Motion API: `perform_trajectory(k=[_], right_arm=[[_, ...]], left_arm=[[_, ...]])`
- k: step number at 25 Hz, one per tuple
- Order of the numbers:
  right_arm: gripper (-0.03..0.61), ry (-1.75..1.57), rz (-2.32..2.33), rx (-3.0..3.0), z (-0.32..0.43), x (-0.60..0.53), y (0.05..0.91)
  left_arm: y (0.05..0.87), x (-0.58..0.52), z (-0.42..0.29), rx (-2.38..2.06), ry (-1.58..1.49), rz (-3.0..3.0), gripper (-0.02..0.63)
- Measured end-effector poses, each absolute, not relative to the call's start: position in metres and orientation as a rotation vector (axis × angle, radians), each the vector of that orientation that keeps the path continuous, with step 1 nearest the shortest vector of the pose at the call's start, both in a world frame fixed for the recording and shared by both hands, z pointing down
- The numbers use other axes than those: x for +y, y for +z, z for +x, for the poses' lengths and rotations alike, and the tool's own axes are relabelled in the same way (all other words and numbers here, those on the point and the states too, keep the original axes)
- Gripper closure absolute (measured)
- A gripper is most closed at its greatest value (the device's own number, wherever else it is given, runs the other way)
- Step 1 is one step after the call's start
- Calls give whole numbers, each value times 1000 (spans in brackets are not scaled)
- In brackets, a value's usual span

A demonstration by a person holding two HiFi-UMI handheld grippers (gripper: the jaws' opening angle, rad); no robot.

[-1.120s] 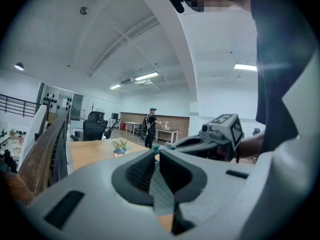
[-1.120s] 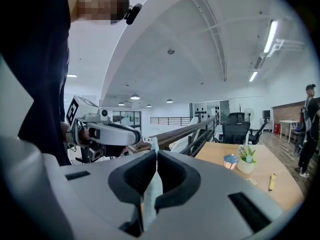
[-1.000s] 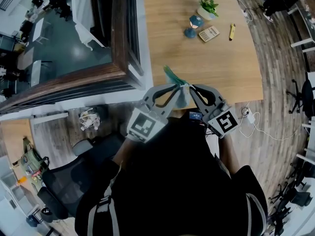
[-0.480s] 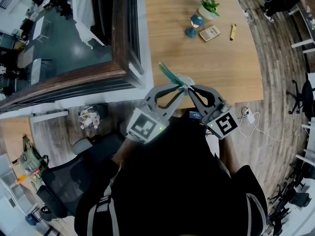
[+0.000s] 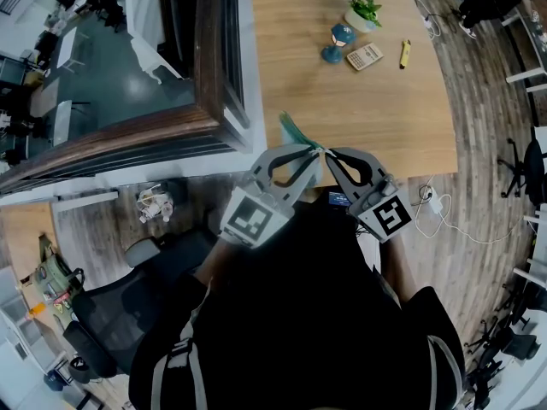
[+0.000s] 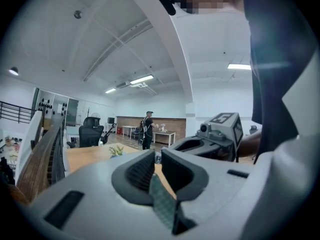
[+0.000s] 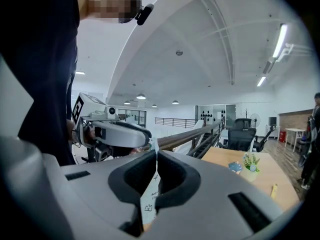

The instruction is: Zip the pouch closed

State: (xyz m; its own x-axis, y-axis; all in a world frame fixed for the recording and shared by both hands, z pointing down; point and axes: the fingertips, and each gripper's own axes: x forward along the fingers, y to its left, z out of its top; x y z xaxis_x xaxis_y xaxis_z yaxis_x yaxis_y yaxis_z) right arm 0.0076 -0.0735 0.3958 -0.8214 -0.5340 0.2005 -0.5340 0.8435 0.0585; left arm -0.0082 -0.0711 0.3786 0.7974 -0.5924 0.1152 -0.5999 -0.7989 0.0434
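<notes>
While meeting tip to tip over the 6 o'clock edge of the bench [image 5: 342, 109], grip the pouch [image 5: 297, 131] from both sides. Clamped narrow on dark, mesh-textured fabric at the left tool [image 6: 156, 160], reaching in from 7 o'clock; pinched almost together on a pale printed panel at the right tool [image 7: 156, 160], reaching in from 5 o'clock. Held clear of the wood, with a teal end poking toward 11 o'clock. Well apart at 12 o'clock: potted plant [image 5: 361, 11], calculator [image 5: 362, 57], yellow marker [image 5: 402, 54].
</notes>
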Motion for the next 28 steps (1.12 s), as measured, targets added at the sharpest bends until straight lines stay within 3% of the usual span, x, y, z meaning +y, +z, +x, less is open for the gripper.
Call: perform_trajectory(k=[28], right_arm=[[557,20,870,-2810,17,-66,397]], left_arm=[[380,-64,-1,-933,159,2928,607]])
